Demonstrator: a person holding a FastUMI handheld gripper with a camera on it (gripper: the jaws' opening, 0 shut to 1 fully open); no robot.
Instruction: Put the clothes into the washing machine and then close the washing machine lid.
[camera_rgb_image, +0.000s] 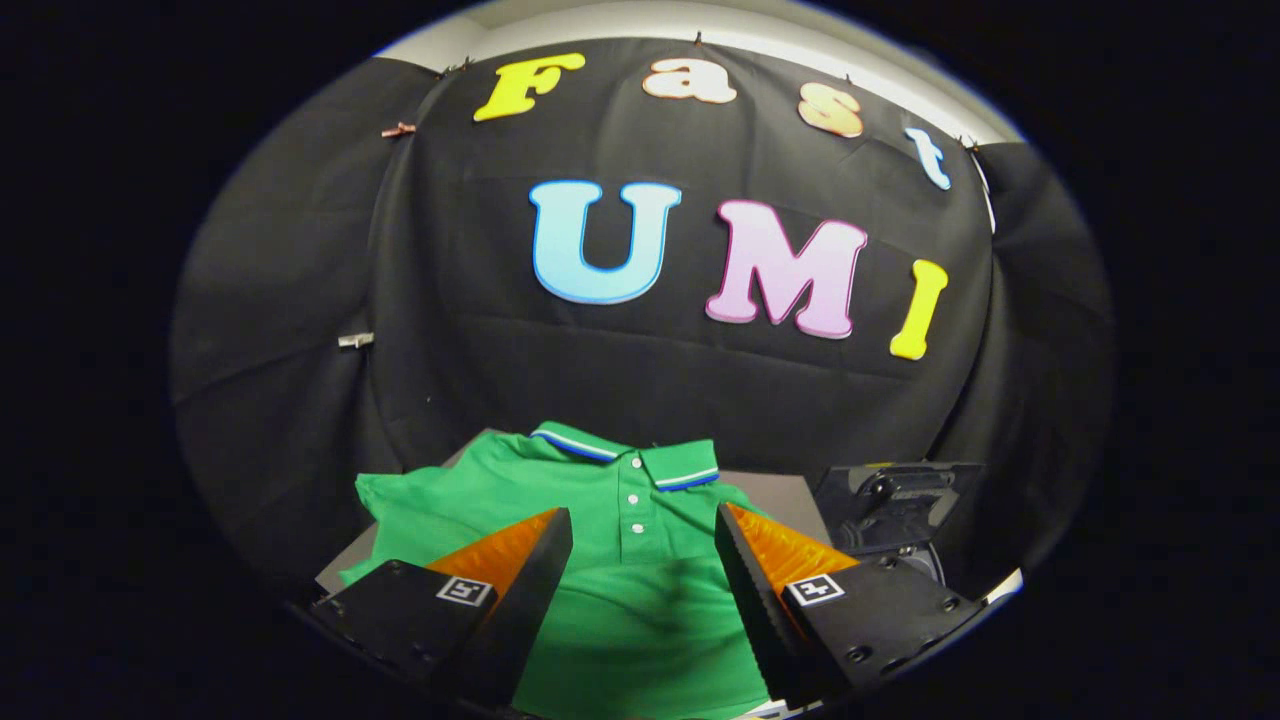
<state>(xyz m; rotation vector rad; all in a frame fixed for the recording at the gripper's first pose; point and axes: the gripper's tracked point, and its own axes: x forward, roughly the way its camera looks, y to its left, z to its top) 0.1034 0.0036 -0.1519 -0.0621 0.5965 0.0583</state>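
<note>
Your gripper (643, 530) hovers above green polo shirt (620, 560), jaws spread wide, nothing pinched between them. Shirt lies flat on grey table (790, 498), collar (625, 455) toward black cloth wall, button placket just ahead of your jaws. Black device (890, 505) stands beside shirt, beyond your right finger; what it is, cannot tell.

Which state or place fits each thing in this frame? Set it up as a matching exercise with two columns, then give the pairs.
Things:
1. green polo shirt
2. collar
3. gripper
4. dark device

States or places:
A. open, fingers apart above the shirt
B. beside the shirt, beyond one finger
C. spread flat on the grey table
D. trimmed with blue and white stripes

Pairs: 1-C, 2-D, 3-A, 4-B
</note>
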